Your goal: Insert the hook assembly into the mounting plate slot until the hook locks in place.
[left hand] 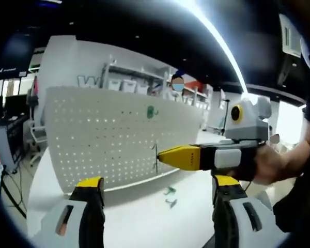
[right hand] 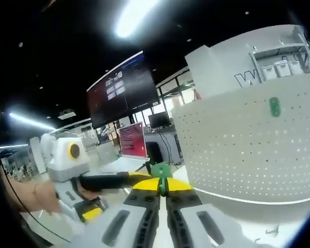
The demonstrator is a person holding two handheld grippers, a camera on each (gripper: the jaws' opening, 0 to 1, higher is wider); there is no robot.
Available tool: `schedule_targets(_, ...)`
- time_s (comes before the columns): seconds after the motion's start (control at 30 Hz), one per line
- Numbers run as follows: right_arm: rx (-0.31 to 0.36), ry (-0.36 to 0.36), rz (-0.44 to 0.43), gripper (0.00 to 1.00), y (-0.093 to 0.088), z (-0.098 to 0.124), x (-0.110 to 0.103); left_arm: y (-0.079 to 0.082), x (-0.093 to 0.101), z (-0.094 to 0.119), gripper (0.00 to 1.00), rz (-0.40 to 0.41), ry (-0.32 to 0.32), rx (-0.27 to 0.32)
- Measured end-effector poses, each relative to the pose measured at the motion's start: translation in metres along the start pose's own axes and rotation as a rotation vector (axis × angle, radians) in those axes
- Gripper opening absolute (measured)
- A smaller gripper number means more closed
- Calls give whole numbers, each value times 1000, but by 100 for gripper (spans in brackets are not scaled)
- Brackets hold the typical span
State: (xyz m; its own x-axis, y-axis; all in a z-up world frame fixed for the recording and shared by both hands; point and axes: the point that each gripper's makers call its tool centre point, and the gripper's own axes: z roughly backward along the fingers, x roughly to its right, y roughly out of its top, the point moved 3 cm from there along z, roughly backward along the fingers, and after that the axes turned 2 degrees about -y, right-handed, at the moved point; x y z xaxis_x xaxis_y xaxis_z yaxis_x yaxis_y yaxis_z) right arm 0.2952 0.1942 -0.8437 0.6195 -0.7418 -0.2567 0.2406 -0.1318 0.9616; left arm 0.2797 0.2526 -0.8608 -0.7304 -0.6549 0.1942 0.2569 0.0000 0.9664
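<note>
Standing upright across the far side of the white surface (left hand: 144, 217): a white perforated mounting plate (left hand: 108, 139), with one green hook (left hand: 151, 111) already fixed high on its face, right of centre. Right claw (right hand: 164, 187) clenched on a green hook assembly (right hand: 161, 171), jaws pressed together around it, held just left of the plate's near edge (right hand: 237, 150) in the right gripper view. Seen from the left gripper view, that same claw (left hand: 163, 155) reaching in from the right, its yellow tips at the plate's face with a thin green piece (left hand: 156, 157) at the tips; touching or just short of the holes, cannot tell. Left claw (left hand: 160, 188) released, jaws wide apart and holding nothing, low and near. Two more small green pieces (left hand: 170, 196) lying on the surface near the plate's foot, possibly spare hooks.
</note>
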Motion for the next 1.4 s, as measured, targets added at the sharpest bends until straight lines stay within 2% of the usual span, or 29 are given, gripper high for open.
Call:
schedule_targets(0.07, 4, -9, 1, 0, 0, 0, 2, 1, 1, 0, 100, 23, -3, 11)
schedule_targets(0.43, 53, -83, 25, 0, 8, -2, 14, 2, 7, 0, 100, 18, -14, 10)
schedule_targets(0.73, 95, -138, 33, 0, 21, -4, 30, 11, 0, 1, 100, 11, 20, 36)
schedule_targets(1.1, 122, -237, 33, 0, 31, -5, 62, 5, -5, 5, 100, 23, 35, 22)
schedule_targets(1.4, 180, -376, 64, 0, 44, -4, 105, 9, -12, 5, 100, 11, 35, 16)
